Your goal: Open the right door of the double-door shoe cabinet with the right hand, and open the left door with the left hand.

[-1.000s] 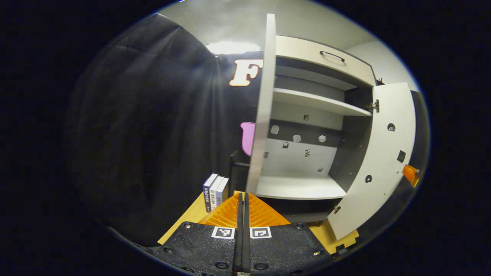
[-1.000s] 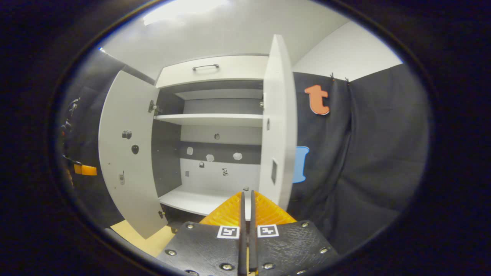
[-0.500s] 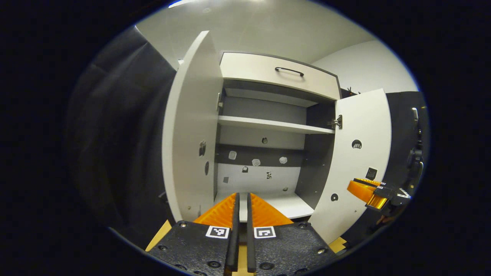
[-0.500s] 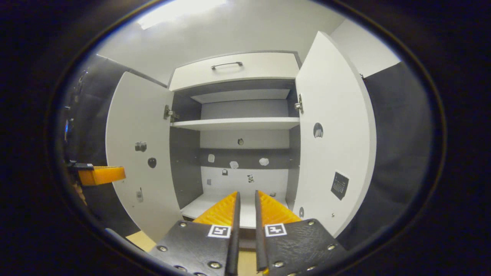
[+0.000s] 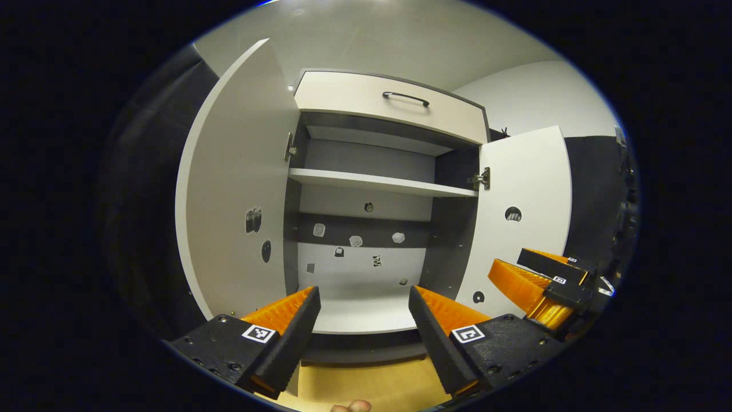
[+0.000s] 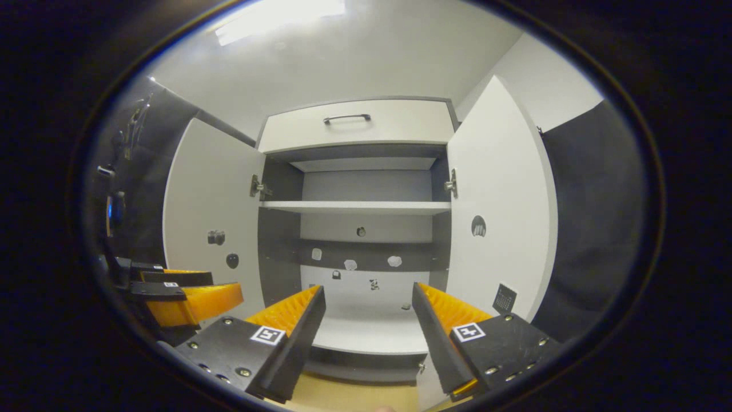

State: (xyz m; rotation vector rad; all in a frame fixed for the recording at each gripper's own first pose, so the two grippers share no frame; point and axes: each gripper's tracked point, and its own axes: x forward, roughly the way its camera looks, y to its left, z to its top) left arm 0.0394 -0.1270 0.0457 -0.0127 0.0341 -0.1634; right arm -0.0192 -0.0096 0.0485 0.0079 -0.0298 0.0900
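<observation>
Straight ahead of the tongs the shoe cabinet (image 5: 366, 269) is wide open, lower bay free. Left door (image 5: 240, 200) and right door (image 5: 523, 212) flank the gap; shelf (image 5: 380, 183) caps it.

Left gripper view faces the open shoe cabinet (image 5: 377, 240) from left of centre; right gripper view squarely; both near

Cabinet (image 6: 354, 123): white doors, white shelf (image 6: 354, 207), white drawer front with dark handle (image 6: 346, 118). Inside walls dark grey; back panel (image 6: 360, 269) light grey with a dark grey band across, small stickers dotted on it. Floor (image 5: 366, 386) pale tan wood. Ceiling (image 6: 343, 51) white.
</observation>
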